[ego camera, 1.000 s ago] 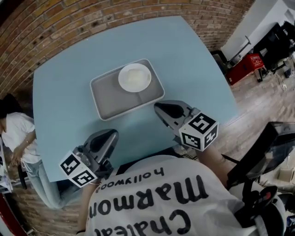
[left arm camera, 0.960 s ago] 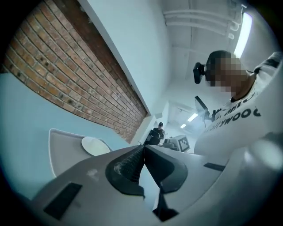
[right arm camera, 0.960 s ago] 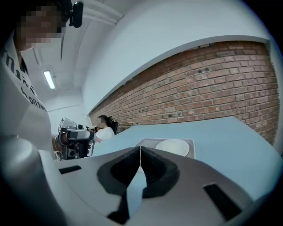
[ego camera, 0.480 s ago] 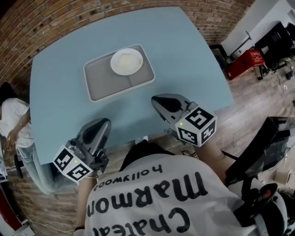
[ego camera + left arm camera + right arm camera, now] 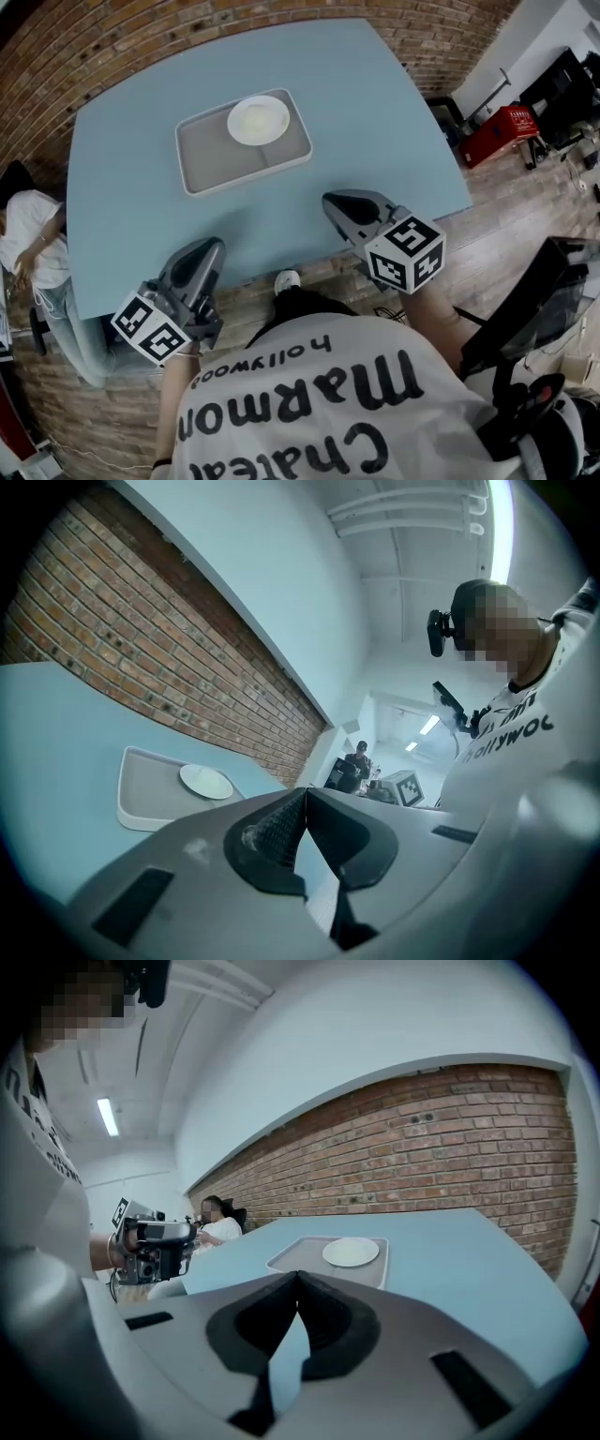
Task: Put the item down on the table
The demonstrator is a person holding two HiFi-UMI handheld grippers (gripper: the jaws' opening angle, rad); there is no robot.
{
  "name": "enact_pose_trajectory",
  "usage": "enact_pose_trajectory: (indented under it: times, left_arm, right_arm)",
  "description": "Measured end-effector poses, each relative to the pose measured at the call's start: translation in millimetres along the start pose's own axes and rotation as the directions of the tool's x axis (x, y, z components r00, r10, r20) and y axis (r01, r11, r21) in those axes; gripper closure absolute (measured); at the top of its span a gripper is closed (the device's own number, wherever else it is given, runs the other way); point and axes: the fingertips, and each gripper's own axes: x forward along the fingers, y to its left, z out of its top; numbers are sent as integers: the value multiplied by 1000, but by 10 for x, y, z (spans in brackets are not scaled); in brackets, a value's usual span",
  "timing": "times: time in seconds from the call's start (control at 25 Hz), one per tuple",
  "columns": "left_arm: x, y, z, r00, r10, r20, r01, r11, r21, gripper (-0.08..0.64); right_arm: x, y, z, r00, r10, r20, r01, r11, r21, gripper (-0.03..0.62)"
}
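A grey tray [image 5: 211, 164] lies on the pale blue table [image 5: 375, 112], and a white plate [image 5: 258, 119] rests in its far right corner. The tray [image 5: 145, 794] and plate [image 5: 206, 781] show low at the left of the left gripper view, and the same tray [image 5: 305, 1258] and plate [image 5: 351, 1252] lie ahead in the right gripper view. My left gripper [image 5: 208, 249] hangs at the table's near edge, jaws shut and empty. My right gripper [image 5: 336, 204] is over the near right part of the table, also shut with nothing in it.
A brick wall [image 5: 169, 28] runs behind the table. A seated person [image 5: 28, 244] is at the left. A red crate [image 5: 502, 127] and dark equipment [image 5: 562, 84] stand on the wooden floor at the right. My shoe [image 5: 287, 279] shows below the table's near edge.
Both grippers have drawn back toward me, away from the tray. The tray and plate stay put on the table. The jaws are shut throughout.
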Motion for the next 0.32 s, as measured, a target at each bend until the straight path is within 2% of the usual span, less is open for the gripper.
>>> enact_pose_trajectory:
  times: [0.32]
  left_arm:
    - [-27,-141,11,1000,-24,0,24,1000,15,554]
  right_arm:
    - [-64,115,-33,1000,7,-7,-7,1000,-6,583]
